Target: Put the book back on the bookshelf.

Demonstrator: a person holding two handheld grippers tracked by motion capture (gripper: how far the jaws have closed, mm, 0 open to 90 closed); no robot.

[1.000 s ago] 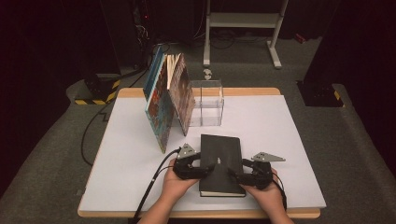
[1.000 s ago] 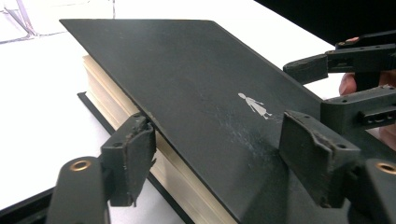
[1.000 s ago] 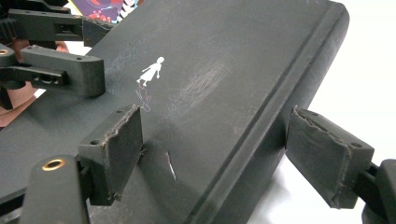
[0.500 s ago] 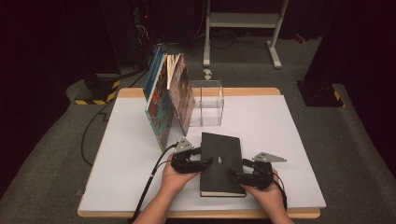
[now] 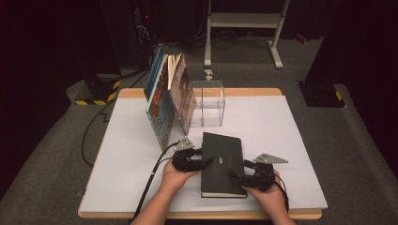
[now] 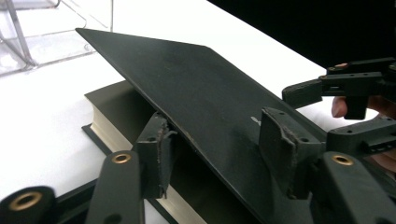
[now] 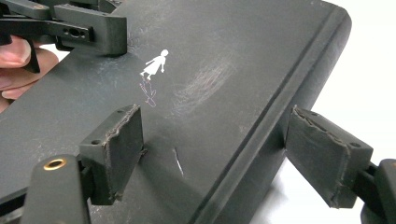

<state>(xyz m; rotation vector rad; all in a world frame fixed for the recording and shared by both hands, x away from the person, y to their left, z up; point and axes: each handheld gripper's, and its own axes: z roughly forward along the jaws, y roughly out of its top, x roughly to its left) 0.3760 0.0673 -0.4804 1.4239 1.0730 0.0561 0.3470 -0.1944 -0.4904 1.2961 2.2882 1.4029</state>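
One white rectangular counter (image 5: 117,154). On it, one black hardcover book (image 5: 223,159) lying flat at about 6 o'clock. Three tall, thin picture books (image 5: 169,96) standing upright together at about 11 o'clock. One clear acrylic box-shaped stand (image 5: 207,103) at about 12 o'clock. Two black hand-held grippers, one left hand-held gripper (image 5: 206,161) and one right hand-held gripper (image 5: 233,175).

Dim room, grey carpet (image 5: 56,159), perhaps.
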